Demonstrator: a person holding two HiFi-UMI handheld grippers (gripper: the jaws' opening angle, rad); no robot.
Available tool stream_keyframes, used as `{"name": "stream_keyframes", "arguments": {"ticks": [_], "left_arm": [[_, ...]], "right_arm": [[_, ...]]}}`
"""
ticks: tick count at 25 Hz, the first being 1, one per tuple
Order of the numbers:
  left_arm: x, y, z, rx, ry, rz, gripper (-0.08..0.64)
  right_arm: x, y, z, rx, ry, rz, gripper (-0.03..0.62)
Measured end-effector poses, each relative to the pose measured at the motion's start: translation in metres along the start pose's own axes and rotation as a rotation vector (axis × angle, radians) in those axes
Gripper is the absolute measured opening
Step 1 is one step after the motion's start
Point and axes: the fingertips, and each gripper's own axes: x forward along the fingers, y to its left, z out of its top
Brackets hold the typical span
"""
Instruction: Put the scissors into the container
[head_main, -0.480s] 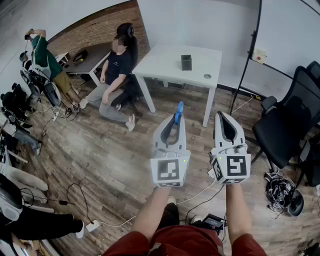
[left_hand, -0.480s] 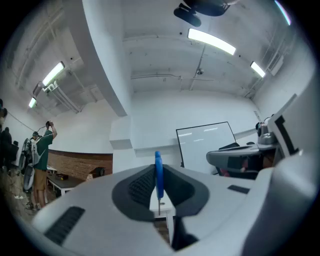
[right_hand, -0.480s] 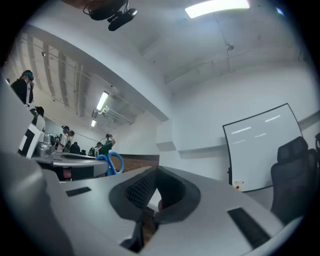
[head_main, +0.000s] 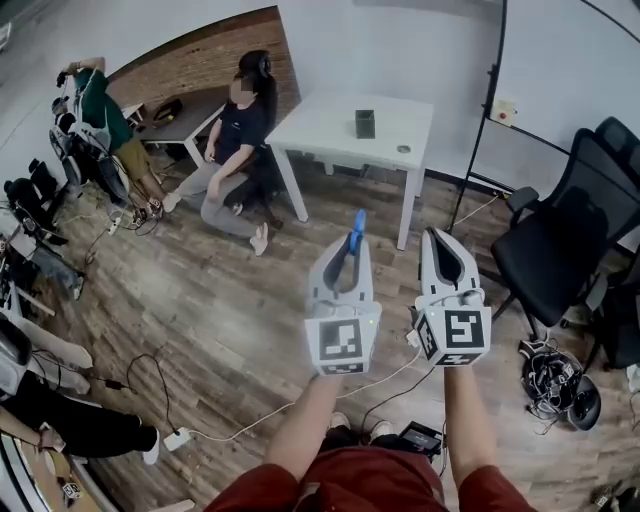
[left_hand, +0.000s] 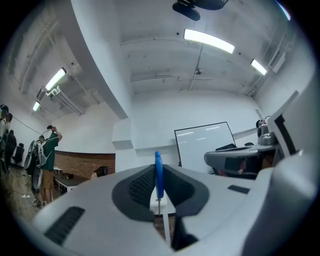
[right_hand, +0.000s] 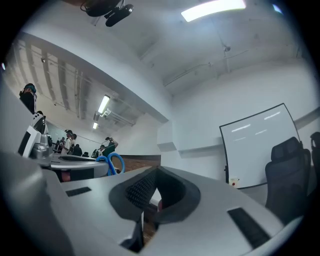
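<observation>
the scissors (head_main: 357, 230) are in your left gripper (head_main: 351, 243), pinched edge-on between the pads so that only the blue handle pokes up past the jaw tips; the left gripper view shows that blue strip and a thin metal part standing dead centre in the clamp. the container (head_main: 365, 123), a small dark cup, stands on the white table (head_main: 320, 135) well apart from you, across a stretch of wooden floor (head_main: 220, 330), with a small round thing (head_main: 403, 150) lying near it on the tabletop. against half a second ago the room has slid a little in the head view: the black office chair (head_main: 560, 240) and the whiteboard stand (head_main: 480, 130) sit further left, while both grippers keep their place in front of you and the grip looks unchanged. i take that to mean you are turning or stepping while carrying, so the pickup is done and the approach to the table is the part left; nothing has gone into the cup yet. your right gripper (head_main: 437, 236) has its jaws closed together on nothing, and in its own view the blue loops show off to its left. both forearms reach straight out, side by side and near each other, the grippers aimed toward the table with noses tipped slightly up and the marker cubes turned toward your head. a seated person (head_main: 235, 150) is beside the table's left end, worth minding as you close in.
</observation>
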Motion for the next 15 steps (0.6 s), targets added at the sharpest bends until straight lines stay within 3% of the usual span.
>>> {"name": "stream_keyframes", "arguments": {"ticks": [7, 15], "left_arm": [[-0.015, 0.027, -0.005, -0.010, -0.003, 0.000, 0.048], [-0.027, 0.080, -0.010, -0.026, -0.021, 0.002, 0.048]], "right_arm": [[0.002, 0.019, 0.001, 0.033, -0.010, -0.025, 0.008], [0.027, 0.073, -0.006, 0.021, 0.009, -0.007, 0.008]]}}
